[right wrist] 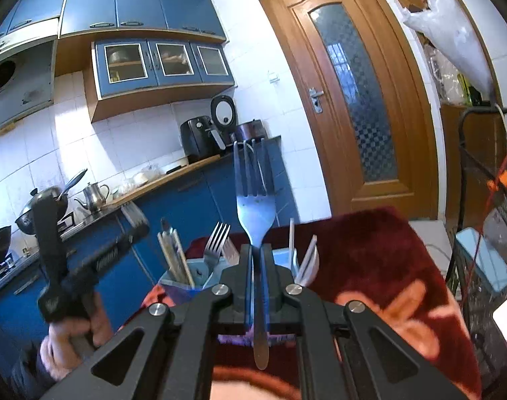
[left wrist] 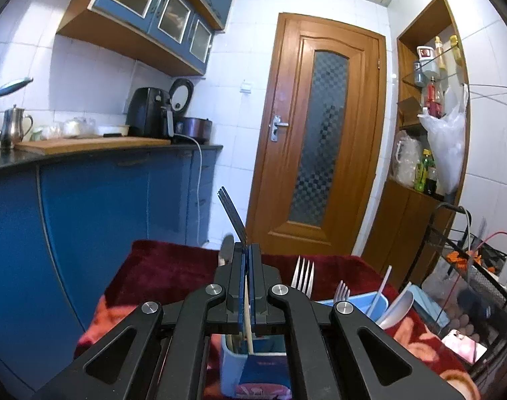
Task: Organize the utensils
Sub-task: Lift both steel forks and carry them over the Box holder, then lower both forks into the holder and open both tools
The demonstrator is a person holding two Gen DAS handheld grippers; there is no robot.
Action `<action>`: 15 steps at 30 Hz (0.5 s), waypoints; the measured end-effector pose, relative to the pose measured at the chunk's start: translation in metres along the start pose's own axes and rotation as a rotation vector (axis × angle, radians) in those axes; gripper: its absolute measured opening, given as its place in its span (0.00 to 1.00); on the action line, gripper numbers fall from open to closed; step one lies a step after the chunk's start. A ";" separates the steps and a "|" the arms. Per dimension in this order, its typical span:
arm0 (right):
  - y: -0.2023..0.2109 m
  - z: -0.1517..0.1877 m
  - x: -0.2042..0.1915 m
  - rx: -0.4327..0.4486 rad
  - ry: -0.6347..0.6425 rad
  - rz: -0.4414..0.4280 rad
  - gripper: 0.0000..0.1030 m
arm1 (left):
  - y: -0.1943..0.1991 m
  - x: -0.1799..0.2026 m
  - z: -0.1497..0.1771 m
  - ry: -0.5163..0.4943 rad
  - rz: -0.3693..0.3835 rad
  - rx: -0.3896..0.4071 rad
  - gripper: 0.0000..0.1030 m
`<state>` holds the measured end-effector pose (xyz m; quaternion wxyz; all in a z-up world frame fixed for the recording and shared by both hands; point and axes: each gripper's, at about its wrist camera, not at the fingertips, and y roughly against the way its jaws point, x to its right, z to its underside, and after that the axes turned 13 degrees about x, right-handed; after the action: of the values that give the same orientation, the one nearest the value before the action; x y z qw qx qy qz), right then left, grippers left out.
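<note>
My left gripper [left wrist: 247, 250] is shut on a fork [left wrist: 232, 215] seen edge-on, tines up, above the blue utensil holder [left wrist: 235, 360]. The holder has forks [left wrist: 303, 275], chopsticks and a spoon [left wrist: 398, 308] standing in it. My right gripper [right wrist: 256, 250] is shut on a metal fork [right wrist: 255, 200], tines pointing up, handle running back between the jaws. In the right wrist view the holder [right wrist: 183, 285] stands just ahead with chopsticks [right wrist: 173, 255] and forks [right wrist: 216, 241] in it, and the left gripper [right wrist: 133, 220] is held at the left.
The holder stands on a table covered by a dark red patterned cloth [left wrist: 160, 266]. Blue kitchen cabinets [left wrist: 103, 200] and a counter with appliances are to the left. A wooden door [left wrist: 317, 133] is ahead. A black wire rack [left wrist: 470, 266] stands at the right.
</note>
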<state>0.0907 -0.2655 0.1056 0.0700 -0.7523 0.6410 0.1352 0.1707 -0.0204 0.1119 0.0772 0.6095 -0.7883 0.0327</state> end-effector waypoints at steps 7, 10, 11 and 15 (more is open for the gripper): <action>-0.032 -0.008 -0.003 0.042 0.039 0.027 0.06 | -0.005 0.001 0.015 0.005 0.019 -0.031 0.01; -0.044 -0.005 -0.005 0.050 0.064 0.033 0.06 | -0.007 0.001 0.019 0.007 0.028 -0.037 0.01; -0.049 -0.003 -0.006 0.050 0.074 0.037 0.06 | -0.007 0.001 0.020 0.007 0.030 -0.039 0.01; -0.061 0.009 -0.006 0.041 0.112 0.073 0.06 | -0.009 0.002 0.026 0.002 0.038 -0.049 0.01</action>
<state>0.1493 -0.2472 0.0949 0.0445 -0.7334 0.6734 0.0820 0.1768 -0.0284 0.0858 0.0921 0.5923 -0.8002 0.0154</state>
